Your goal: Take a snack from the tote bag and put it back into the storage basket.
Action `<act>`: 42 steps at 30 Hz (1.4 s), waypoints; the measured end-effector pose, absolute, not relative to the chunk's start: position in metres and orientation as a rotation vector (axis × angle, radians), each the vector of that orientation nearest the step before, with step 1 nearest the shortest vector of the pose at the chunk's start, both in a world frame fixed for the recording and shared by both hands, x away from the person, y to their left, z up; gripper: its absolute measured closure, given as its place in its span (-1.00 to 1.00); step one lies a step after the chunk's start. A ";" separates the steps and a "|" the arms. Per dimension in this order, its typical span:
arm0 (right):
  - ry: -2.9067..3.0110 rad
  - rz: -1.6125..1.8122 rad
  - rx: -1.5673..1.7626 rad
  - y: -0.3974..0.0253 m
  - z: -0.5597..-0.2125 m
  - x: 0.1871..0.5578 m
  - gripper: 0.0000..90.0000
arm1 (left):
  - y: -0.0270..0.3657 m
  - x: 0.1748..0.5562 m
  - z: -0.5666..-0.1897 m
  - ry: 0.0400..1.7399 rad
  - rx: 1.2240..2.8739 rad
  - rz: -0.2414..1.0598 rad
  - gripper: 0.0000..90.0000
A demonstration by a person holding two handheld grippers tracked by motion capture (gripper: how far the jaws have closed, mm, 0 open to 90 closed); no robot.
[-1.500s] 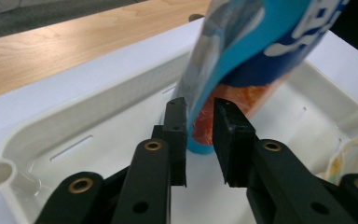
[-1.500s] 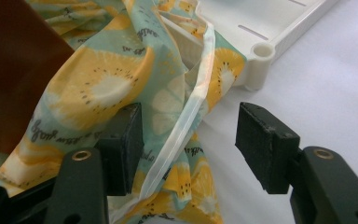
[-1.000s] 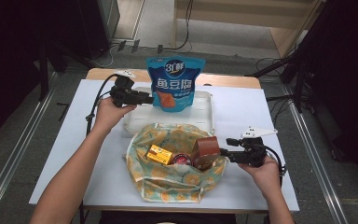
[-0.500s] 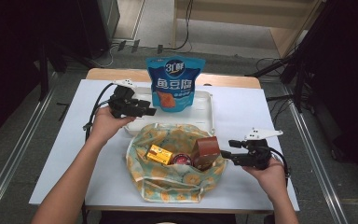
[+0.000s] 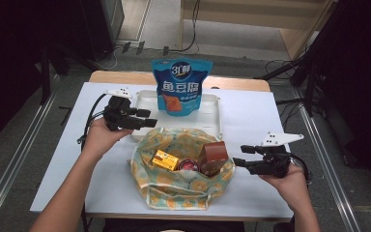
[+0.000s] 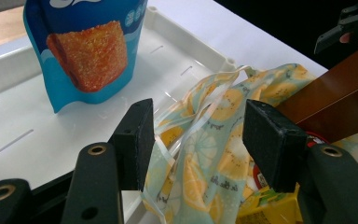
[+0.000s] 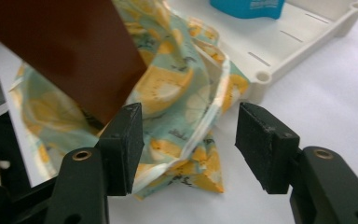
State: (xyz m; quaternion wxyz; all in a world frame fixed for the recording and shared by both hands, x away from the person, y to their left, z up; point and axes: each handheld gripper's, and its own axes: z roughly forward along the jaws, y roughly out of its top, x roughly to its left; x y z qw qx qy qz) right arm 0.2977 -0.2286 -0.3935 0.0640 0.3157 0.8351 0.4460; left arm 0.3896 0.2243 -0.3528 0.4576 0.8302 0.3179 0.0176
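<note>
A lemon-print cloth bag (image 5: 183,179) lies open near the table's front edge. Inside it are a brown carton (image 5: 212,155), a yellow packet (image 5: 165,160) and a red-lidded tin (image 5: 187,165). A blue snack pouch (image 5: 182,87) stands upright in the white tray (image 5: 212,118) behind the bag. My left gripper (image 5: 150,119) is open at the bag's far-left rim; the rim (image 6: 200,140) lies between its jaws. My right gripper (image 5: 238,156) is open at the bag's right edge, with the bag's folded rim (image 7: 196,126) and the carton (image 7: 70,51) just ahead of its jaws.
The white table (image 5: 265,116) has bare room to the right of the tray and left of the bag. A wooden strip (image 5: 125,76) runs along the far edge. Cables (image 5: 89,118) trail from the left gripper. Dark stands and floor surround the table.
My left gripper has come down and forward from beside the pouch to the bag's far-left rim. My right gripper has drawn back slightly to the right, away from the carton.
</note>
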 end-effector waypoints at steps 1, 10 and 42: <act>2.532 1.352 0.947 -0.228 -0.392 0.297 -0.07 | 0.224 0.389 -0.352 0.783 2.045 0.050 -0.02; 2.589 1.356 0.841 -0.223 -0.380 0.297 -0.12 | 0.226 0.387 -0.350 0.779 2.040 0.048 -0.04; 2.699 1.319 0.603 -0.193 -0.345 0.296 -0.56 | 0.230 0.385 -0.343 0.768 2.005 0.054 -0.05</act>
